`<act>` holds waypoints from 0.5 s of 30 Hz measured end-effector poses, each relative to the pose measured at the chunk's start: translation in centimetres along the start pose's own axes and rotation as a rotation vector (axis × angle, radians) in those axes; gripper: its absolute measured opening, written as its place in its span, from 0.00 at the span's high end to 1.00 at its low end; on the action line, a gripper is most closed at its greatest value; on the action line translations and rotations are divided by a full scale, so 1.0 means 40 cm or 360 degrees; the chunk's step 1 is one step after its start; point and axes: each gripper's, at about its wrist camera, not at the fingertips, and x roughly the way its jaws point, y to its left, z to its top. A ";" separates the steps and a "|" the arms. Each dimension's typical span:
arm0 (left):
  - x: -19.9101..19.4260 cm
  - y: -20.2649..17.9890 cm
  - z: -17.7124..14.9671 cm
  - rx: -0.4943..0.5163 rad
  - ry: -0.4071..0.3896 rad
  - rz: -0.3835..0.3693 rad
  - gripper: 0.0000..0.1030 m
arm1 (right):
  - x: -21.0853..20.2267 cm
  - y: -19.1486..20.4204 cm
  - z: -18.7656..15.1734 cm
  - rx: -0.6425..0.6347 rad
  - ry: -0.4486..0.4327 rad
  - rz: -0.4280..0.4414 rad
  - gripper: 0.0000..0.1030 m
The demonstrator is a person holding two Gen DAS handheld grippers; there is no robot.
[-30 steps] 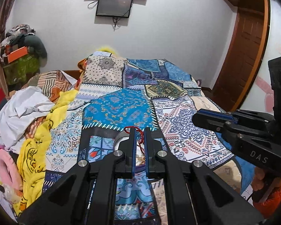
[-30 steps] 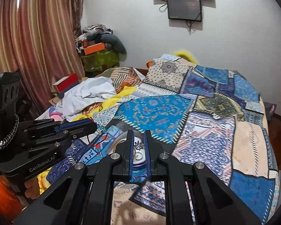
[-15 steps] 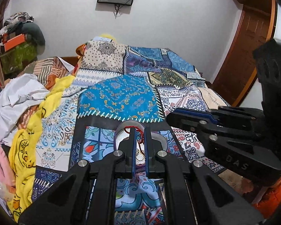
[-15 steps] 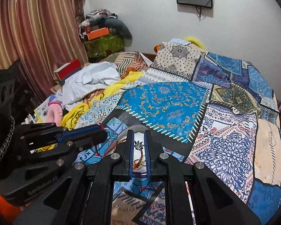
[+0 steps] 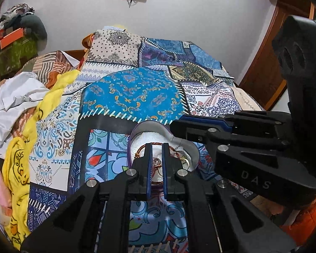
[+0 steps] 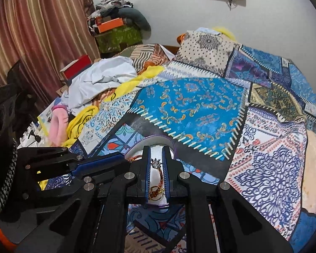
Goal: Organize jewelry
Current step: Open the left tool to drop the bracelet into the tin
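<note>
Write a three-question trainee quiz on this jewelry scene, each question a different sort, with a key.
1. True or false: the jewelry box lies open on the patchwork bedspread.
2. Which lies inside the box? A) wristwatch B) star-shaped ornament C) comb
3. Fill in: the cloth beside the white sheet is coloured ____.

Key: 1 true; 2 B; 3 yellow.
</note>
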 end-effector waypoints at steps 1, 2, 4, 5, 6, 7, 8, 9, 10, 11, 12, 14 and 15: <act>0.000 0.002 -0.002 -0.0006 0.0003 -0.0003 0.95 | 0.005 0.000 -0.002 0.0005 0.0012 0.0010 0.91; 0.002 0.005 -0.003 -0.0014 0.0004 -0.0004 0.95 | 0.010 -0.001 -0.002 0.0012 0.0023 0.0020 0.91; 0.004 0.009 -0.004 -0.0029 0.0013 -0.0010 0.95 | 0.015 -0.003 -0.002 0.0030 0.0038 0.0038 0.91; 0.004 0.011 -0.005 -0.0032 0.0016 -0.0012 0.95 | 0.016 -0.004 -0.001 0.0036 0.0047 0.0049 0.91; 0.003 0.011 -0.007 -0.0032 0.0020 -0.0012 0.95 | 0.018 -0.006 -0.001 0.0045 0.0058 0.0064 0.91; 0.002 0.010 -0.009 -0.0030 0.0021 -0.0010 0.95 | 0.020 -0.007 -0.001 0.0054 0.0068 0.0071 0.91; 0.000 0.008 -0.010 -0.0025 0.0023 -0.0010 0.95 | 0.021 -0.009 -0.001 0.0062 0.0079 0.0076 0.90; -0.002 0.006 -0.010 -0.0021 0.0024 -0.0011 0.95 | 0.021 -0.010 -0.001 0.0071 0.0091 0.0082 0.89; -0.005 0.003 -0.010 -0.0016 0.0023 -0.0011 0.94 | 0.023 -0.011 -0.001 0.0077 0.0094 0.0082 0.88; -0.009 0.000 -0.008 -0.0009 0.0021 -0.0005 0.94 | 0.019 -0.012 -0.001 0.0084 0.0093 0.0079 0.86; -0.014 -0.003 -0.008 -0.0005 0.0018 0.0001 0.94 | 0.016 -0.014 -0.001 0.0089 0.0090 0.0077 0.85; -0.024 -0.007 -0.004 -0.0001 0.0008 0.0016 0.94 | 0.003 -0.016 0.002 0.0101 0.0075 0.0076 0.85; -0.030 -0.009 -0.001 0.0000 0.0001 0.0023 0.92 | -0.003 -0.017 0.004 0.0104 0.0066 0.0074 0.85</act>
